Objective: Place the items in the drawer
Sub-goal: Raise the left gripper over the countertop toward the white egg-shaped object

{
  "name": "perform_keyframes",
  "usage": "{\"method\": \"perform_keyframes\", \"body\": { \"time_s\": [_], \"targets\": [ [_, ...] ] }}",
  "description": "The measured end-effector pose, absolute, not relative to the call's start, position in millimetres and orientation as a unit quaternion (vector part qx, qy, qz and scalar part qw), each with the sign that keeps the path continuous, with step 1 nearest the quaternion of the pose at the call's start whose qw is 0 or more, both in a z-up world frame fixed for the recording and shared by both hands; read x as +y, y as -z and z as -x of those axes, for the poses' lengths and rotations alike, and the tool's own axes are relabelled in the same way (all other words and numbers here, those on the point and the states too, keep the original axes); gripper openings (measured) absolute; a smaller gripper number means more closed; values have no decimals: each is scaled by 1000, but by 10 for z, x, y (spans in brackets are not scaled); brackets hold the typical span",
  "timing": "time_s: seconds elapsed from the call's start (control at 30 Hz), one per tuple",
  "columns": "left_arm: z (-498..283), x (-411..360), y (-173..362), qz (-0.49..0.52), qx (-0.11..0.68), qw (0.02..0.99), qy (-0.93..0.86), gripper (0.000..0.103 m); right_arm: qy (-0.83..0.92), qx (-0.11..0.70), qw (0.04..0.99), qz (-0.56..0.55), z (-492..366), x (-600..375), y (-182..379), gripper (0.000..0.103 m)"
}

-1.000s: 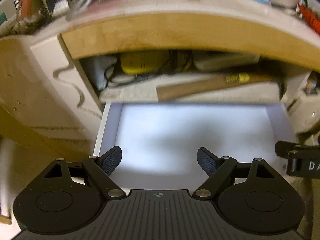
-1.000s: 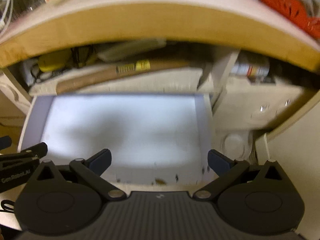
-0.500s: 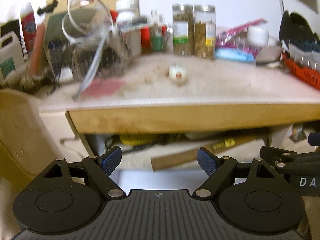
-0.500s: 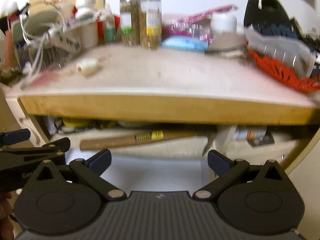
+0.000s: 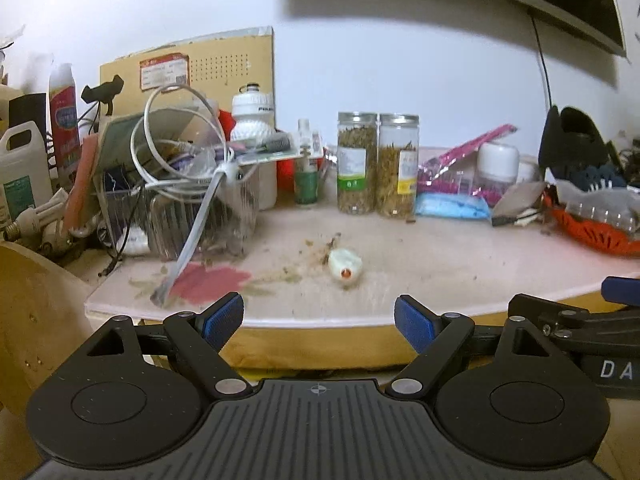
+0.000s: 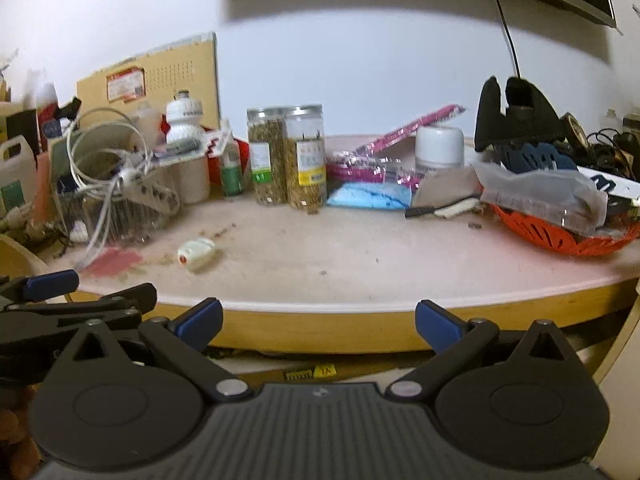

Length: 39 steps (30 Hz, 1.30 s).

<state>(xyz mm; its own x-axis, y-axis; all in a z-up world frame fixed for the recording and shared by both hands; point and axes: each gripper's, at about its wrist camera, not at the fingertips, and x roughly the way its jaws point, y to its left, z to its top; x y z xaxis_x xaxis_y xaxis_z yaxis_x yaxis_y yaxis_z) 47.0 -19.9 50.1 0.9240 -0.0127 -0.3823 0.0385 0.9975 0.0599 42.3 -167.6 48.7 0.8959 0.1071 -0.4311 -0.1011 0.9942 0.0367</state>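
A small white roll with a red core (image 5: pixel 345 265) lies on its side on the pale worktop (image 5: pixel 440 272), just beyond the front edge; it also shows in the right wrist view (image 6: pixel 197 253). My left gripper (image 5: pixel 319 320) is open and empty, level with the worktop's wooden front edge, in front of the roll. My right gripper (image 6: pixel 319 320) is open and empty, to the right of the roll. The drawer is out of view below both cameras.
Two tall jars of dried herbs (image 5: pixel 377 163) stand at the back middle. A clear bin with white cables (image 5: pixel 188 184) fills the left. An orange basket (image 6: pixel 560 228) with bags sits right. A blue packet (image 6: pixel 370 195) and pink bag lie behind.
Both grippers have tilted and risen from the open white drawer to face the worktop. The drawer has dropped out of view. Both stay open.
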Motion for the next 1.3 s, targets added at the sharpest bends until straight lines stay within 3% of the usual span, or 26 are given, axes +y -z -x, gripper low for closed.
{"method": "perform_keyframes", "body": {
  "time_s": [0.37,1.3],
  "targets": [
    [-439,-166,-571,-34,173,984,21,84,-45,172,984,12,-310,-1706,-632,103],
    [-907,-161,-301,-40,167,983,63,83,-30,183,983,15,-368,-1744,-589,103]
  ]
}}
